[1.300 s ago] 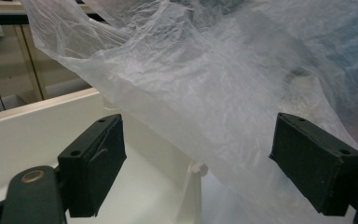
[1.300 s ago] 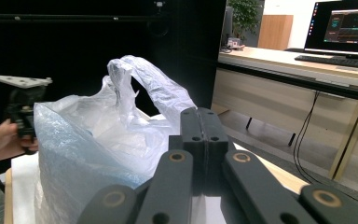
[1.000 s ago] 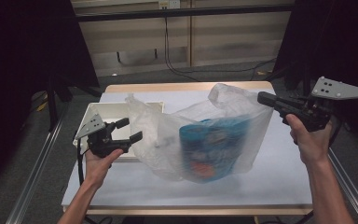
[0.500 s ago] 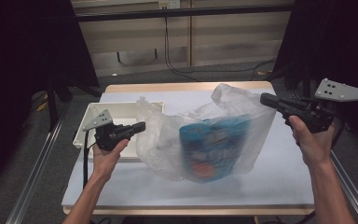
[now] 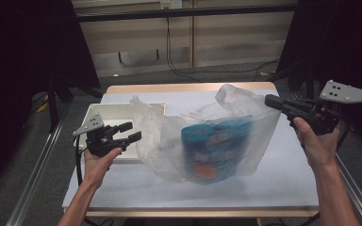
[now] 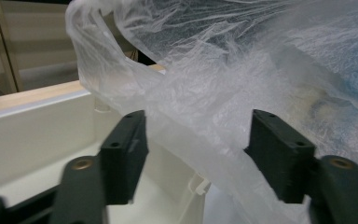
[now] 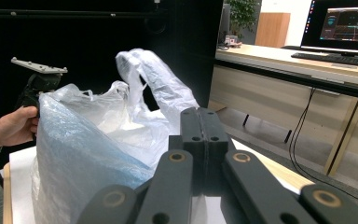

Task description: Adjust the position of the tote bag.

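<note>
Translucent plastic bag with blue packet inside, mid-table just right of white tray, its spot unchanged, left gripper over tray, jaws just reopened after shutting, film between them unpinched, right gripper clamped on bag's right edge.

plastic bag btwn open jaws, white tray

no readable text, labels or signs

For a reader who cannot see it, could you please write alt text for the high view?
A clear plastic bag holding a blue package stands on a white table. The right gripper pinches its edge; the open left gripper faces it over a white tray.
</note>
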The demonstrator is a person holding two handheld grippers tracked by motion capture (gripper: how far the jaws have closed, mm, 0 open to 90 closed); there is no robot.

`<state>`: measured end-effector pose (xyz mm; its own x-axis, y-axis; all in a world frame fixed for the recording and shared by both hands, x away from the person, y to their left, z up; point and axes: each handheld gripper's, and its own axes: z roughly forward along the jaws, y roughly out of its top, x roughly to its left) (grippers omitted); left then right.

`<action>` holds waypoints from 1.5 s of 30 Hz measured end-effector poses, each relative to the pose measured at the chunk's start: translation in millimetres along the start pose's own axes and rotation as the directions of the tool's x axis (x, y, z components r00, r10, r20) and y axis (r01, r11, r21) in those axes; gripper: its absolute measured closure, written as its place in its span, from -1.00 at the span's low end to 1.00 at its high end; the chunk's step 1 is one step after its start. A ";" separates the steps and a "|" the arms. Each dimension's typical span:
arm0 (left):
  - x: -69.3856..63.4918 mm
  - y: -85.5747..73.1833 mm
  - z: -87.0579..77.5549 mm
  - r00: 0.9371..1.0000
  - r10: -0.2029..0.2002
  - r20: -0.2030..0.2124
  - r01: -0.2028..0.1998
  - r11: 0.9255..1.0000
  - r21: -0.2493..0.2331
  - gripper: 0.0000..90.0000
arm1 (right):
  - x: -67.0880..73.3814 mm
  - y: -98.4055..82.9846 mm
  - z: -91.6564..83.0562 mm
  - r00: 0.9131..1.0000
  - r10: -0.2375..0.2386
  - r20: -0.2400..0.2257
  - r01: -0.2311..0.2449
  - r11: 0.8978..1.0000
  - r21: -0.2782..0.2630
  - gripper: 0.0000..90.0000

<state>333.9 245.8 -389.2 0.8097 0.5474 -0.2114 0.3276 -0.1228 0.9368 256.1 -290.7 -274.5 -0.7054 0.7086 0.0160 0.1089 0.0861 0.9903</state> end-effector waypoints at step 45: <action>-65.7 60.7 -11.7 0.963 0.231 0.139 -0.212 0.967 -0.141 1.00 | -8.3 -8.2 -3.0 0.997 -0.036 0.062 0.030 0.995 0.098 0.21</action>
<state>294.9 212.0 -315.2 0.9230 0.3840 -0.0255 0.0766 -0.1184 0.9900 259.0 -299.4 -282.4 -0.6641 0.7471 -0.0283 0.1556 0.1752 0.9722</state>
